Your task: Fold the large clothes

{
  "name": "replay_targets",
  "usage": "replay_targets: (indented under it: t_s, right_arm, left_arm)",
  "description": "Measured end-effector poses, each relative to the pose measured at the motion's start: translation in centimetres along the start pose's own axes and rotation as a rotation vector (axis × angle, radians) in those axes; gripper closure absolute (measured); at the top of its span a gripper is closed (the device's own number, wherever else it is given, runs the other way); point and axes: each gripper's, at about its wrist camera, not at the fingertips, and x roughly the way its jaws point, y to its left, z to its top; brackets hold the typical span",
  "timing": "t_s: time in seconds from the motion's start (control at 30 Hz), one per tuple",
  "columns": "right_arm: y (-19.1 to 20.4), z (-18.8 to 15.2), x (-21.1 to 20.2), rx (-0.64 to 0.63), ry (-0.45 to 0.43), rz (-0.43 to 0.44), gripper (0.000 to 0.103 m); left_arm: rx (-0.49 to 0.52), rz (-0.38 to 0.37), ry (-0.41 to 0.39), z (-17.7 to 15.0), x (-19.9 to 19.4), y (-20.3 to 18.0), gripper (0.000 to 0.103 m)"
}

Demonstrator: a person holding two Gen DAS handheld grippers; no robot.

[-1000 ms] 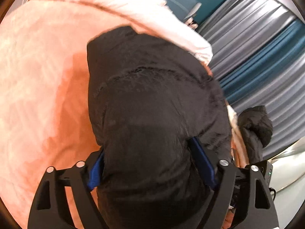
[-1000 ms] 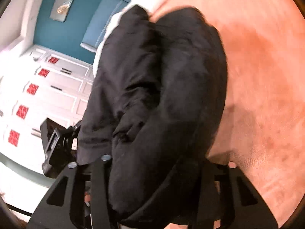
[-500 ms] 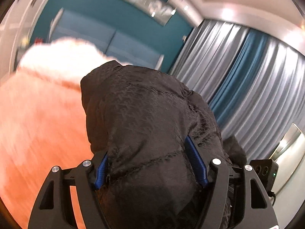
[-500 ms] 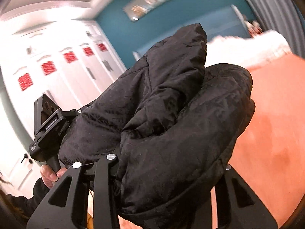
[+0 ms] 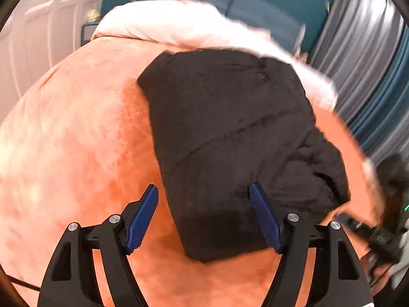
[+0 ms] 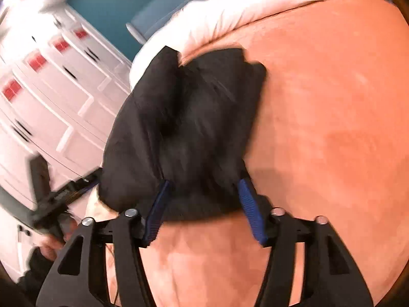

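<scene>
The black padded jacket [image 5: 230, 138] lies folded into a thick bundle on the orange bedspread [image 5: 71, 138], its far end reaching the white fluffy bedding [image 5: 179, 23] that runs along the head of the bed. In the left wrist view the bundle stretches away from the camera, with a quilted seam crossing its upper face and a crumpled, looser fold bulging out on its right side. The left gripper [image 5: 204, 199] stands spread and its jaws are opening: the blue pad of the right finger lies against the jacket's near right edge, while the left pad hangs apart from the cloth over bare bedspread, so nothing is pinched. In the right wrist view the same jacket [image 6: 184, 128] shows as a lumpy heap with a deep crease down its middle, its left side hanging past the edge of the bed. The right gripper [image 6: 202, 192] has its jaws opening too; the jacket's near end sits between the two blue pads, which stand at its sides, though blur makes it hard to tell whether they press on it. At the lower left of that view a hand [image 6: 51, 245] grips the handle of the other gripper. Behind the bed stand white panelled cupboards [image 6: 46, 81], a teal wall [image 6: 107, 2], and grey and blue curtains [image 5: 370, 58].
</scene>
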Motion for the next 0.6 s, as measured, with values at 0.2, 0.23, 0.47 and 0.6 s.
replay_targets:
  t_s: [0.2, 0.23, 0.47, 0.6]
  right_arm:
    - [4.3, 7.4, -3.2, -0.118, -0.117, 0.021, 0.055]
    - [5.4, 8.4, -2.7, -0.156, -0.108, 0.019, 0.055]
    - [11.5, 6.1, 5.0, -0.405, 0.055, -0.12, 0.079]
    - [11.3, 6.0, 4.7, -0.359, 0.026, -0.116, 0.101]
  left_arm:
    - [-0.084, -0.128, -0.049, -0.4, -3.3, -1.1, 0.028]
    - [-0.057, -0.13, -0.025, -0.9, -3.0, -2.2, 0.028]
    - [0.236, 0.174, 0.032, -4.4, 0.7, -5.7, 0.03]
    - [0.228, 0.224, 0.078, -3.8, 2.3, -4.2, 0.032]
